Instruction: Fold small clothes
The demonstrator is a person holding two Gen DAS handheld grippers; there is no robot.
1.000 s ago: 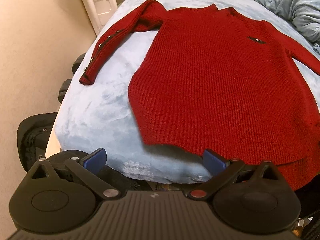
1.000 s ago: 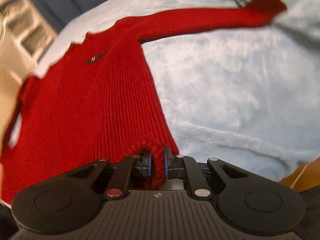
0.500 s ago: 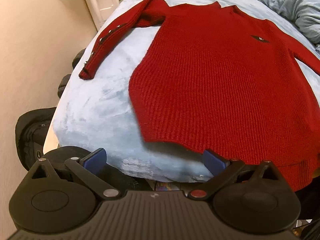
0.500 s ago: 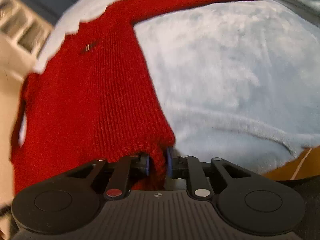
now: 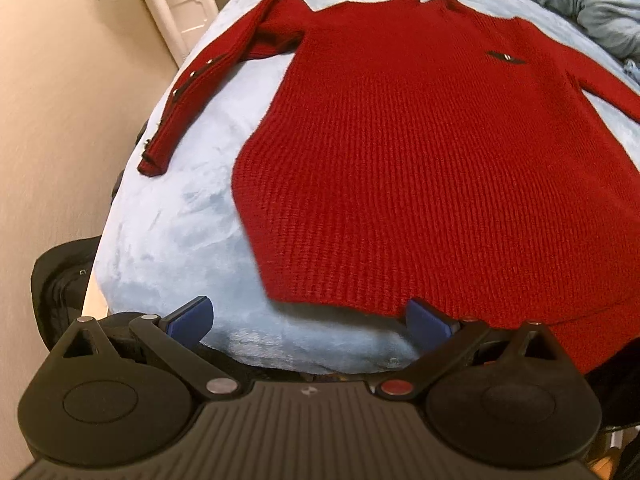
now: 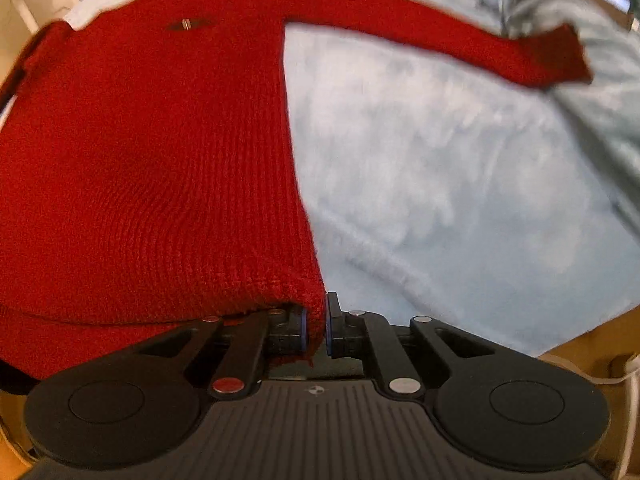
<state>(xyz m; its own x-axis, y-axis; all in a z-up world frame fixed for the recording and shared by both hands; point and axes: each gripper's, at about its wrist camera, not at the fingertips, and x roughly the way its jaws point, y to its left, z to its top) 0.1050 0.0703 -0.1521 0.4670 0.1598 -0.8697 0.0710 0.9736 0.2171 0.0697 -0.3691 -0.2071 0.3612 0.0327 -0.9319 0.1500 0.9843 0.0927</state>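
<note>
A red knit sweater (image 5: 420,160) lies face up and spread flat on a light blue fleece blanket (image 5: 180,220), sleeves out to both sides. My left gripper (image 5: 308,318) is open and empty, just short of the sweater's bottom hem near its left corner. In the right wrist view the sweater (image 6: 152,168) fills the left half. My right gripper (image 6: 316,330) is shut on the sweater's bottom right hem corner. The right sleeve (image 6: 460,40) stretches away to the upper right.
A crumpled grey-blue cloth (image 5: 580,4) lies at the far right of the bed. A white cabinet (image 5: 176,4) stands at the far left by a beige wall. A black bag (image 5: 60,280) sits below the bed's left edge.
My right gripper has swung with the hem corner, so the sweater's side edge now runs straighter and the right sleeve shows more fully. My left gripper has edged slightly closer to the hem.
</note>
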